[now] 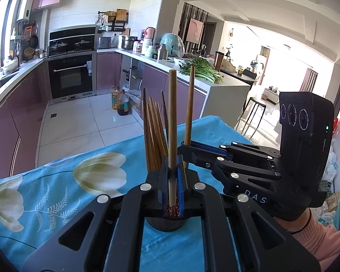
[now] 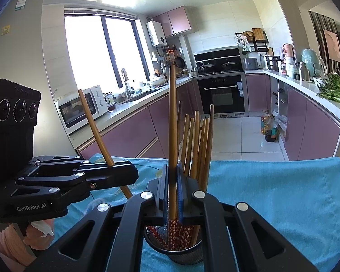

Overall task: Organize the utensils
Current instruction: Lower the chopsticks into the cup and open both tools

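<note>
A black mesh holder (image 2: 183, 252) stands on the blue floral cloth (image 2: 283, 204), with several wooden chopsticks (image 2: 198, 145) upright in it; it also shows in the left wrist view (image 1: 164, 224). My left gripper (image 1: 173, 181) is shut on one chopstick (image 1: 172, 122), held upright with its patterned end in the holder's mouth. My right gripper (image 2: 172, 185) is shut on another chopstick (image 2: 172, 122), upright over the holder. The right gripper (image 1: 185, 146) shows at right in the left view, the left gripper (image 2: 112, 165) at left in the right view.
The table's far edge drops to a tiled kitchen floor (image 1: 79, 124). Oil bottles (image 1: 121, 102) stand on the floor by the pink cabinets. A counter with greens (image 1: 201, 69) lies beyond. A microwave (image 2: 79, 111) sits at left.
</note>
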A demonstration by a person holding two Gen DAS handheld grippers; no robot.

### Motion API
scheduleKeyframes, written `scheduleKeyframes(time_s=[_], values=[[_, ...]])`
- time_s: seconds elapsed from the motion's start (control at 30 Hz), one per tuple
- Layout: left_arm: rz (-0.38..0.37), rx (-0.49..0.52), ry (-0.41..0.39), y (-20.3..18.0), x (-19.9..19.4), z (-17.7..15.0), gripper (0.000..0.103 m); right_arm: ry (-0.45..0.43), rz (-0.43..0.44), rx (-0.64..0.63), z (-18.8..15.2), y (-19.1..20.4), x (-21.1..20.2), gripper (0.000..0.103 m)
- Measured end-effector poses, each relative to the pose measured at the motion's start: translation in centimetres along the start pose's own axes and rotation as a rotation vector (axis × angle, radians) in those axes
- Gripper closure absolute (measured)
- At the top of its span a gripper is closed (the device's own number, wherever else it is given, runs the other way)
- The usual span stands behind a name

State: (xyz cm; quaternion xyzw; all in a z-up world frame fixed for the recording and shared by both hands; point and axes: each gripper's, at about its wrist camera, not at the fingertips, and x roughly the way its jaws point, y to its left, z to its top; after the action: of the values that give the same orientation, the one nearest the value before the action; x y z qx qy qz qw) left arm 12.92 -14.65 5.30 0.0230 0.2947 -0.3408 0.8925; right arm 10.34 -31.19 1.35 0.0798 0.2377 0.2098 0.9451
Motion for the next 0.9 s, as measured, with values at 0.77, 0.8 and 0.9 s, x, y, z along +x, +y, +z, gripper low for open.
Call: scheduleKeyframes(time_s=[0.77,0.8,0.9], values=[[0.01,0.011,0.049,0.3,2.0,-1.0,0.096,0.017,-0.001,0.009,-0.7,-0.4,0.6,0.097],[0.011,0.011,0.051,0.3,2.1,-1.1,0.096,0.018,-0.002,0.009,-0.7,-0.4,0.7,0.097],[0.011,0.012,0.056,0.3,2.4,-1.1,0.096,0.021,0.0,0.011,-0.8,-0.6,0.7,0.097]])
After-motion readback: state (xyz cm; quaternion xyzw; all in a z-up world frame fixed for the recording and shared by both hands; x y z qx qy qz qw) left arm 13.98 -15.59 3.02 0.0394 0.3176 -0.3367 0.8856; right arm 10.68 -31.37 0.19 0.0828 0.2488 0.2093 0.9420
